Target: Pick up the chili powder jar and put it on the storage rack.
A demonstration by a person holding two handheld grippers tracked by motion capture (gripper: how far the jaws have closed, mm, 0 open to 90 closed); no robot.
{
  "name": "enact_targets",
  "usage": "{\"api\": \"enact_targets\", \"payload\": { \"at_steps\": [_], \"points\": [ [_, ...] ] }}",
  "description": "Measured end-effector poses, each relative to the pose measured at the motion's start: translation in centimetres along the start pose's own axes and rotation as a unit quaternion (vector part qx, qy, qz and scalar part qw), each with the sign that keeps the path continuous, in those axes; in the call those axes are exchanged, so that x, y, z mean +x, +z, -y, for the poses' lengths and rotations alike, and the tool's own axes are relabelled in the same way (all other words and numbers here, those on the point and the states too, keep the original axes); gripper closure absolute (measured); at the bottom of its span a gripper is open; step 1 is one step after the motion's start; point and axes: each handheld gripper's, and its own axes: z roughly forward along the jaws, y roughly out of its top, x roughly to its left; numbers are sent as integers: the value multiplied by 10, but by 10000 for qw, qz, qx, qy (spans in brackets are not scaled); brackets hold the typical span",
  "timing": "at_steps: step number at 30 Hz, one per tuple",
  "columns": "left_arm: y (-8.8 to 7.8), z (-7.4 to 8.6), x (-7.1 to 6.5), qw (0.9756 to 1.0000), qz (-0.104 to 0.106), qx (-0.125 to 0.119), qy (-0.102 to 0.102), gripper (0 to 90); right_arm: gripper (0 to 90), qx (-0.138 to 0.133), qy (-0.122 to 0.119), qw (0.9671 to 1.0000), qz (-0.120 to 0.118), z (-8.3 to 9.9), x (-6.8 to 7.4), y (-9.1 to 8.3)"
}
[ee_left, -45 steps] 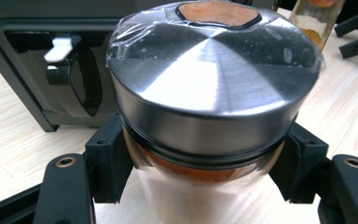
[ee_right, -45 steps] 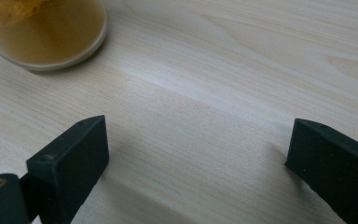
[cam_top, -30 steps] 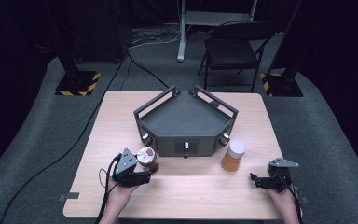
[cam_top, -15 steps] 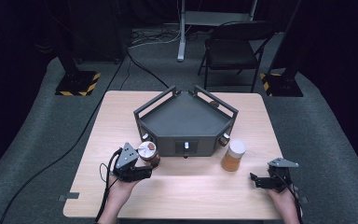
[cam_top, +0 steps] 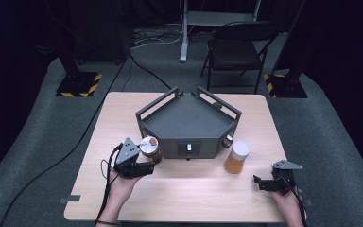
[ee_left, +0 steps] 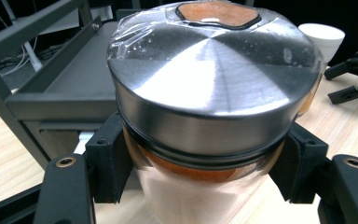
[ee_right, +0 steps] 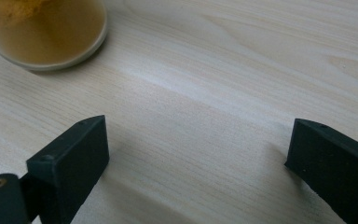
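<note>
A jar point(ee_left: 214, 93) with a brushed metal lid and orange-brown contents sits between the black fingers point(ee_left: 109, 163) of my left gripper point(cam_top: 151, 160), which is shut on it just below the lid. In the high view this jar point(cam_top: 150, 146) is at the front left corner of the dark grey tray point(cam_top: 189, 118). A second jar point(cam_top: 237, 158) with a white lid and orange powder stands on the table by the tray's front right corner. My right gripper point(cam_top: 263, 182) rests low at the table's front right, open and holding nothing, and the powder jar point(ee_right: 42, 28) lies ahead of its jaws.
The tray has raised rails and a small round object point(cam_top: 227, 140) at its front right corner. The wooden table point(cam_top: 194, 194) has bare space along its front edge. A folding chair point(cam_top: 234, 47) stands behind the table. My right gripper point(ee_left: 354, 79) also appears beyond the held jar.
The left gripper, with the metal-lidded jar in it, has shifted a little up the high view toward the tray. The right gripper has stayed put.
</note>
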Motion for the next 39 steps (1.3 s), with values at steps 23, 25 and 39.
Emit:
{"api": "enact_targets", "payload": {
  "at_steps": [23, 25, 39],
  "points": [
    [10, -31, 11, 9998, 115, -152, -24, 315, 44, 0, -1, 10000, 1, 0, 0, 0],
    [13, -33, 11, 9998, 114, -148, -27, 315, 44, 0, -3, 10000, 1, 0, 0, 0],
    [34, -45, 13, 9998, -78, -171, -94, 314, 44, 0, -2, 10000, -1, 0, 0, 0]
  ]
}}
